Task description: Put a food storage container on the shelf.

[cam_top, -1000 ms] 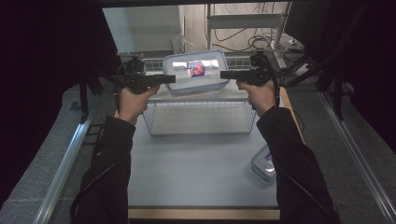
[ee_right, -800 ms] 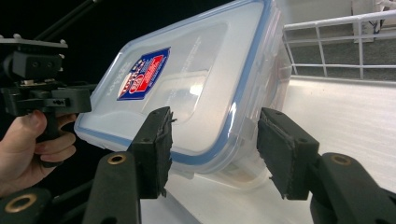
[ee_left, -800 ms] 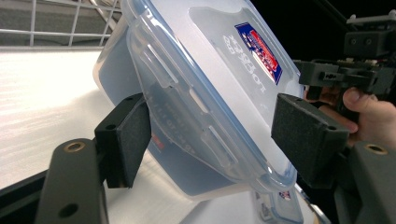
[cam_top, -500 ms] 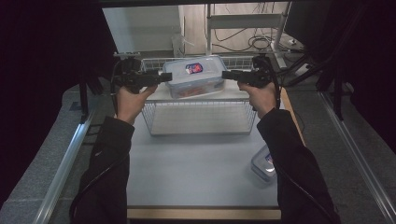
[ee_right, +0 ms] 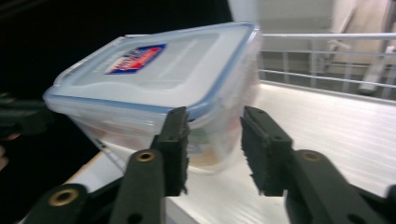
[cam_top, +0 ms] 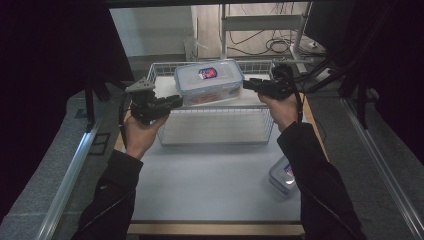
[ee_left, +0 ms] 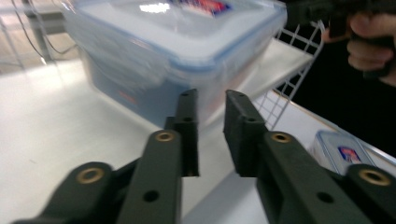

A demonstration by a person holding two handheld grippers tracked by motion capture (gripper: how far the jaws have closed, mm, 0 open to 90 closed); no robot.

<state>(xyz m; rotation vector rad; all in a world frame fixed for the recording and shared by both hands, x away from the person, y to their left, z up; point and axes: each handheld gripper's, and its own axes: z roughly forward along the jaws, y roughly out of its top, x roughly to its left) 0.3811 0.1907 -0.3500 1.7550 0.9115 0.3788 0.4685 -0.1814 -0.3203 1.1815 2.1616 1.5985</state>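
Now two lidded containers on show: big container (cam_top: 209,81) sits in wire basket (cam_top: 218,131), small container (cam_top: 284,175) on table (cam_top: 210,185). Left gripper (cam_top: 172,101) off it, jaws just narrowed, empty. Right gripper (cam_top: 248,84) at its end, jaws just closing, nothing pinched

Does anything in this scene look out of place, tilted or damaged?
The large lidded container sits in the wire basket tilted, not flat on the bottom. A second, smaller container lies alone on the table, partly under the person's right sleeve. No spill or damage is visible.
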